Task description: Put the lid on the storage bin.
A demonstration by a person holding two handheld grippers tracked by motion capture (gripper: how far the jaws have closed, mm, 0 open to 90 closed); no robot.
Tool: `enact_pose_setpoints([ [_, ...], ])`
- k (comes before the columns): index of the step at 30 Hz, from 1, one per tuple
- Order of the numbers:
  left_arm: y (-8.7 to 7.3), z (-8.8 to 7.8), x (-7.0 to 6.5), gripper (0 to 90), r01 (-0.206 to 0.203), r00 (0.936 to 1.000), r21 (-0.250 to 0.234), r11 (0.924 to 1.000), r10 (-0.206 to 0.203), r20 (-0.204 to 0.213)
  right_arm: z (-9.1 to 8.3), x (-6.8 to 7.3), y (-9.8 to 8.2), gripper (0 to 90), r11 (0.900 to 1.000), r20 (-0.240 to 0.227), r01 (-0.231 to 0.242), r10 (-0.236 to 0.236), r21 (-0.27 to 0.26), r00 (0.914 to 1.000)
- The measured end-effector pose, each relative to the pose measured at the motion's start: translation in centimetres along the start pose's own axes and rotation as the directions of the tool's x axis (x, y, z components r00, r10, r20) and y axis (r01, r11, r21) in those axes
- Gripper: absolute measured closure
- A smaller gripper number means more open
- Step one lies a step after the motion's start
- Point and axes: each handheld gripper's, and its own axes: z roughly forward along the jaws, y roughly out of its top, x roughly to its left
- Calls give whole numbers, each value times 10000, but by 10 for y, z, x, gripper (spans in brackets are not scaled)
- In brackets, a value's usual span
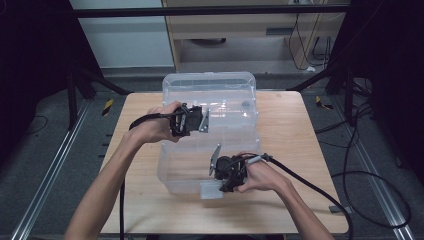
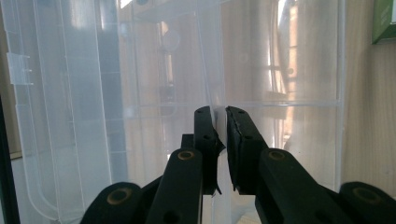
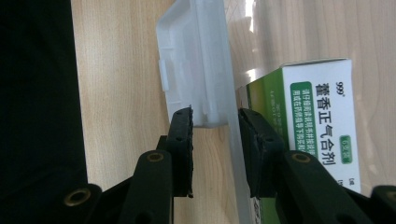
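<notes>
Looks like latch-opening: clear storage box sits mid-table, left gripper pinched on its 9 o'clock wall, right gripper half-open astride the 6 o'clock latch. Next: squeeze and flip.

Left hand-held gripper jaws pinch clear bin wall at centre; green box corner at 2 o'clock on worktop.

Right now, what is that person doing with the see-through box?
A person is holding a clear plastic box on a wooden table with two grippers. The left gripper is pinched on a thin wall of the box. The right gripper has its jaws either side of the box's near edge, beside the latch, not yet closed. A green and white medicine carton sits inside.
</notes>
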Motion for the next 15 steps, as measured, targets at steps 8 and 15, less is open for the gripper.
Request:
enact_pose_setpoints([
  [8,-1,-4,-8,826,-70,9999,-88,9999,68,-148,0,1,-2,667,9998,50,-53,54,-173,10000],
  [15,-2,-8,-19,826,-17,9995,-313,9995,7,-319,0,2,-3,667,9998,58,-42,44,-219,10000],
])
